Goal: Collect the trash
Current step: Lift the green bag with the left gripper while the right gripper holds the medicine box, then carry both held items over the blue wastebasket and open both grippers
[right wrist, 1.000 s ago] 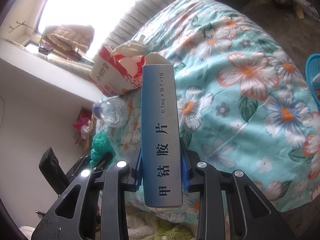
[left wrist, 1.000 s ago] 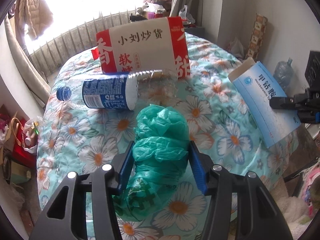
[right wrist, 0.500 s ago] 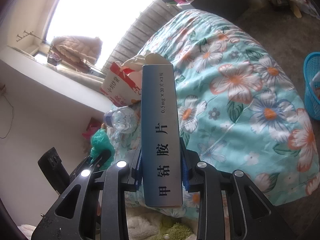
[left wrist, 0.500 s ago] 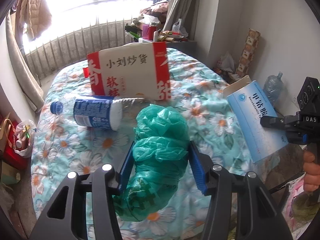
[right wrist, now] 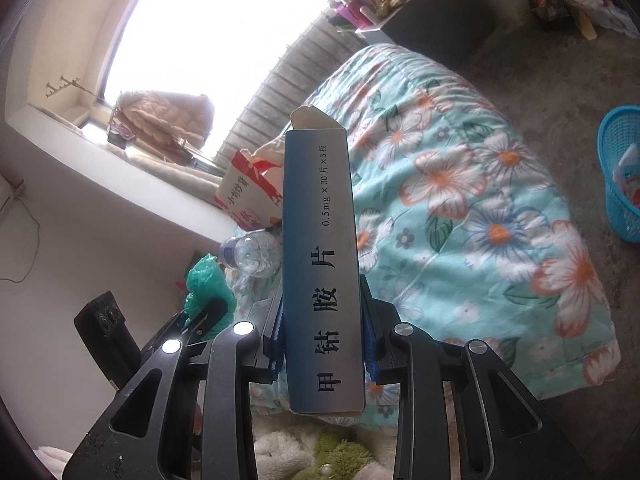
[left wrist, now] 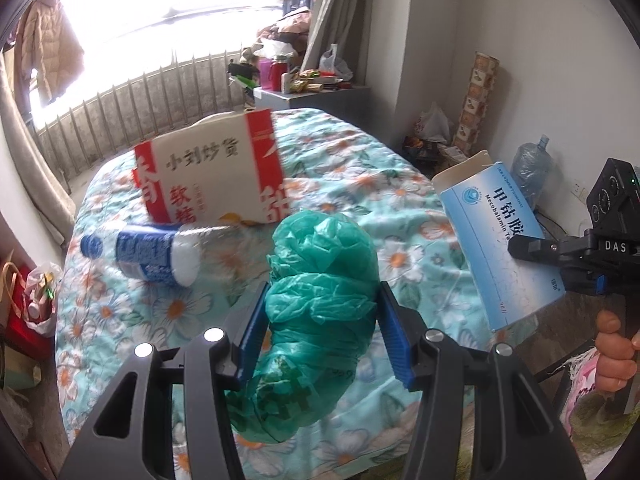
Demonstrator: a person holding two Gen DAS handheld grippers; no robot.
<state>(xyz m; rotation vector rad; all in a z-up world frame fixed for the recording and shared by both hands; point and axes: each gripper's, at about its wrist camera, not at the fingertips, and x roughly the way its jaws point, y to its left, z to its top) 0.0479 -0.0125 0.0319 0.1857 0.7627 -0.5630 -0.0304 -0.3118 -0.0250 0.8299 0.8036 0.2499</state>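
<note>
My left gripper [left wrist: 322, 312] is shut on a crumpled green plastic bag [left wrist: 320, 304] and holds it above the flowered bed. My right gripper [right wrist: 322, 320] is shut on a long blue medicine box [right wrist: 320, 248], held up off the bed; the box also shows in the left wrist view [left wrist: 496, 240], at the right. A plastic bottle [left wrist: 148, 254] with a blue label lies on the bed in front of a red and white snack box [left wrist: 212, 172]. A blue trash basket [right wrist: 622, 176] stands on the floor at the far right of the right wrist view.
The bed [right wrist: 460, 208] has a teal flowered cover. A cluttered cabinet [left wrist: 312, 94] stands behind it by the window. A water jug [left wrist: 530, 170] and bags sit by the right wall. Bags [left wrist: 32, 300] lie on the floor at the left.
Both grippers have risen and pulled back from the bed with their loads. The bottle and snack box look smaller and farther. The blue basket has come further into the right wrist view.
</note>
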